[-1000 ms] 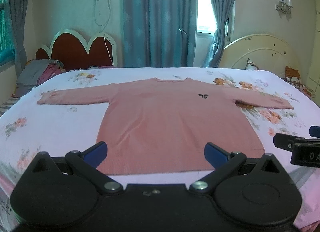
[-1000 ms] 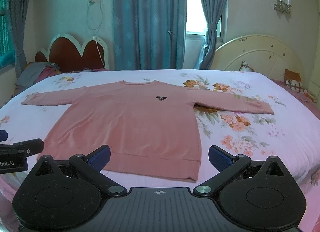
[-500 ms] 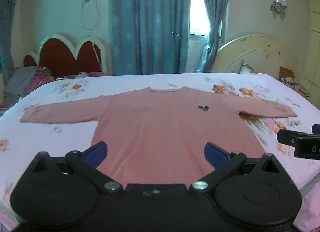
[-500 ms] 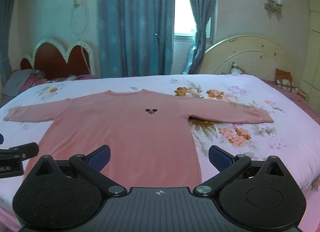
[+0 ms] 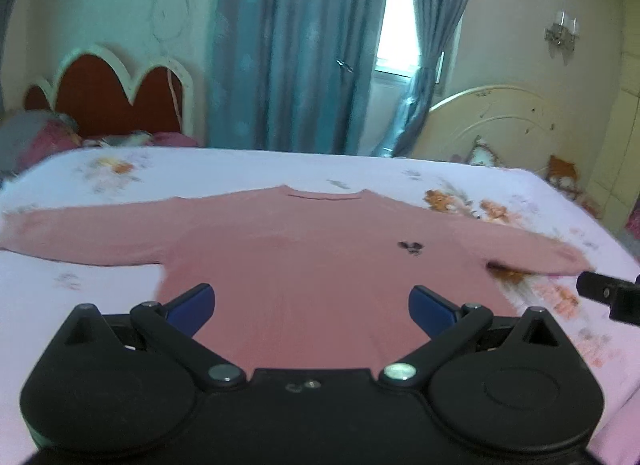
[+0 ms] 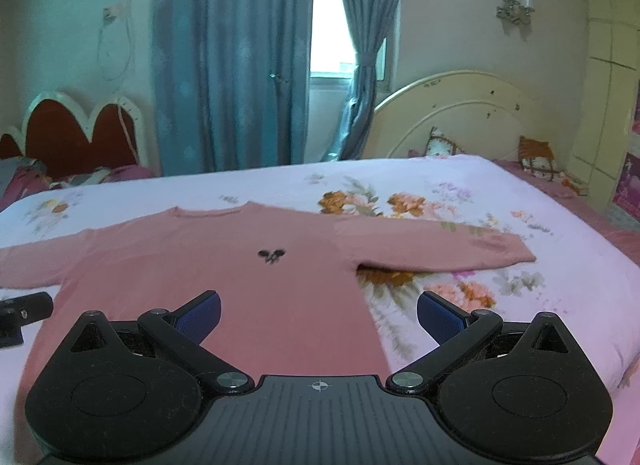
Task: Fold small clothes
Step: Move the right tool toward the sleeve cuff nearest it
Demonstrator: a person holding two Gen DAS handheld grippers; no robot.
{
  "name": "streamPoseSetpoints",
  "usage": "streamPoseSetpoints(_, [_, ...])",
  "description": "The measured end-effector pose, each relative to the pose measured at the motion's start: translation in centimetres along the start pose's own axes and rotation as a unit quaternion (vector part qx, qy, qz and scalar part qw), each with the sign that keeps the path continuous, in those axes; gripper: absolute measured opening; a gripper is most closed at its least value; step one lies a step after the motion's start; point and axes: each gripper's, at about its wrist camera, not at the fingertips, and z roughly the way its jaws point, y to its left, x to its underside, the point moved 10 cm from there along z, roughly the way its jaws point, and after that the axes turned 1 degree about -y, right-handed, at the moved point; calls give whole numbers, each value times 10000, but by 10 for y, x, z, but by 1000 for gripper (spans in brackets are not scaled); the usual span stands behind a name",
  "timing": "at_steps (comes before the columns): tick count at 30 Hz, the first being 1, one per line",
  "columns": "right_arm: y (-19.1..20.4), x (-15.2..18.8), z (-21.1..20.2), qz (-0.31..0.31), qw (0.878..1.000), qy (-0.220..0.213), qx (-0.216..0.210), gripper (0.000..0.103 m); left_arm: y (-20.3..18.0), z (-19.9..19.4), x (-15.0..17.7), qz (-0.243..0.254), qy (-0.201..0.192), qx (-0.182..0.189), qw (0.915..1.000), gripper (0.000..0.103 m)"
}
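A: Where did the folding stand at that moment?

B: Nothing had been folded, as far as I could judge. The pink long-sleeved knit top with a small black emblem on the chest lay flat and face up on the white floral bedsheet, both sleeves stretched out to the sides and the neckline pointing toward the blue curtains.

A: And the grippers?

B: The left gripper hung over the lower body of the top with its blue-padded fingers spread wide, gripping nothing. The right gripper was likewise splayed apart and empty, above the top's right side, where the edge of the body met the sheet. Whether either was touching the cloth, I couldn't tell; the hem was hidden behind the gripper bodies.

A: So what was left?

B: All of it, I'd say: taking hold of a sleeve or a side, bringing both sleeves in over the body, then doubling the body over. The left view was blurred, so fine creases were beyond me.
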Motion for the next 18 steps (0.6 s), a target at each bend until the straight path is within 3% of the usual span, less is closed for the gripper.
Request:
streamPoseSetpoints(5, [-35, -10, 31, 214, 9996, 12, 188, 103, -29, 37, -4, 109, 159, 494, 9986, 103])
streamPoseSetpoints(8, [-56, -18, 55, 322, 9992, 22, 252, 103, -39, 64, -10, -12, 165, 391, 9991, 103])
streamPoseSetpoints(15, [-112, -42, 124, 400, 9984, 120, 385, 103, -78, 124, -30, -312, 405, 737, 9960, 101])
streamPoseSetpoints(18, [-140, -47, 153, 495, 9975, 208, 463, 103, -93, 148, -37, -338, 349, 650, 9967, 102])
